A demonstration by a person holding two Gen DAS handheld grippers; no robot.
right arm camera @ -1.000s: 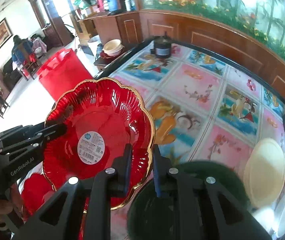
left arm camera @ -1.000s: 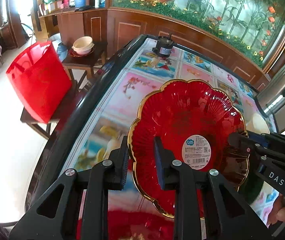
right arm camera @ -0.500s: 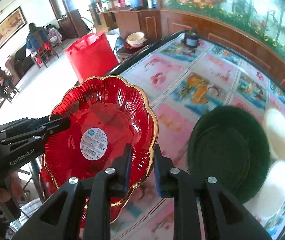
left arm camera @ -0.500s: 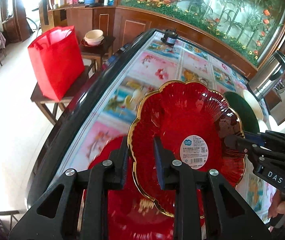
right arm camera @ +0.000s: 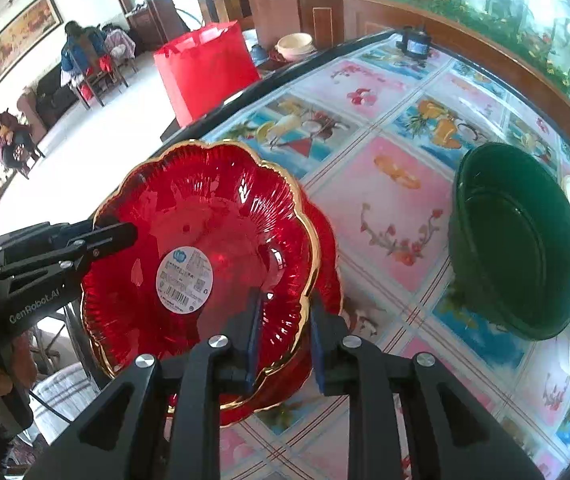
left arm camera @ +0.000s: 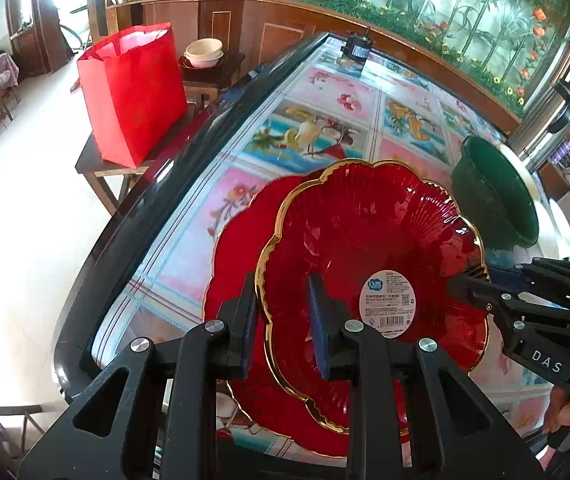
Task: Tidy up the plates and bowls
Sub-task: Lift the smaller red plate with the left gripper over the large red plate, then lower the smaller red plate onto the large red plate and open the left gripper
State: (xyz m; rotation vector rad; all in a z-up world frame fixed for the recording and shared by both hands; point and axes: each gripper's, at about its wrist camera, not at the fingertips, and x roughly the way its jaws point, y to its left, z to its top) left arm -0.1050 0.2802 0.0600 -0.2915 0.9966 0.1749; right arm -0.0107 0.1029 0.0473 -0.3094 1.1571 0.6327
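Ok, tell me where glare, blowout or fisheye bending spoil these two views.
Left wrist view: the floor at left is blown out white, and the table edge bows with the lens. Right wrist view: highlights streak the red plate; the green bowl stretches toward the rim.

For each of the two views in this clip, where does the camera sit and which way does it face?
Left wrist: sits on the left gripper, looks steeply down at the red plate that it pinches by the rim; the right gripper and a hand show at right.
Right wrist: sits on the right gripper, jaws opening astride the plate's opposite rim; the left gripper shows at left.
Shared: the plate, a second red plate beneath it, the green bowl, the red bag.
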